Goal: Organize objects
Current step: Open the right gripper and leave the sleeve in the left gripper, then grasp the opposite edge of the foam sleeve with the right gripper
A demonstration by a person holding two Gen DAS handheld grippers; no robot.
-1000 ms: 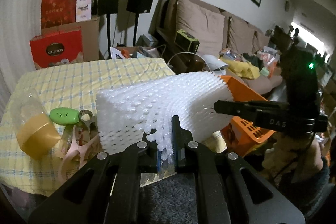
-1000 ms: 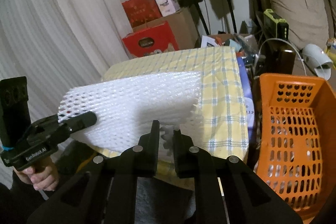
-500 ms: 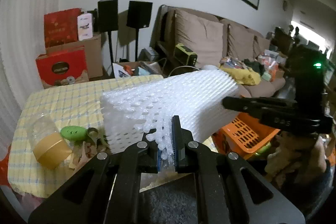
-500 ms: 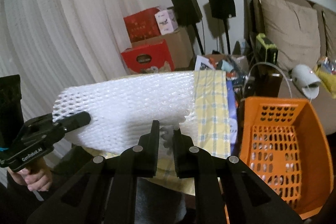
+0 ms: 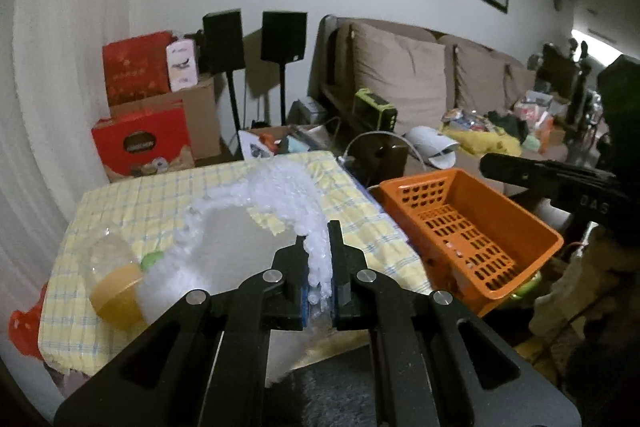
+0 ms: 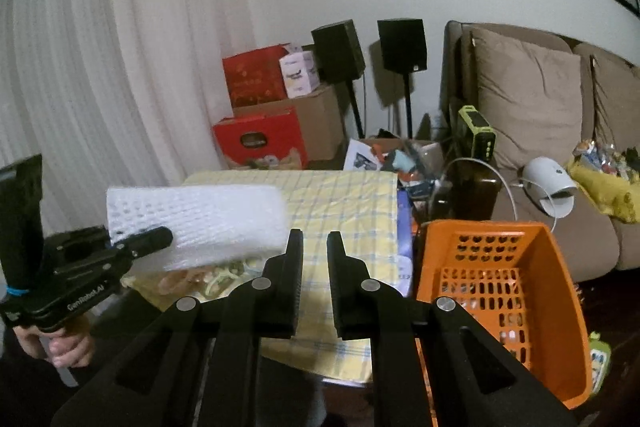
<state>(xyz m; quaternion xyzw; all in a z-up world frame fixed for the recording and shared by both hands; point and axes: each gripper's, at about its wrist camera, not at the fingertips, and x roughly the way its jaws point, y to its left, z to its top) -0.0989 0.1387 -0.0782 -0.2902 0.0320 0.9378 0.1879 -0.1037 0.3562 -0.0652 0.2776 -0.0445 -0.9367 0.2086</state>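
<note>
The white foam netting (image 5: 280, 203) is held above the near part of the yellow checked table (image 5: 132, 199), pinched at one edge between the pads of the left gripper (image 5: 320, 267). The right gripper (image 6: 314, 267) carries nothing; a narrow gap is seen between its fingers. The orange basket (image 6: 532, 239), just right of the table, appears empty, so little of the organizing is judged done. A lidded plastic jar (image 5: 112, 279), a green item (image 5: 152, 259) and other small pieces are left on the table's near left corner, yet to be sorted.
</note>
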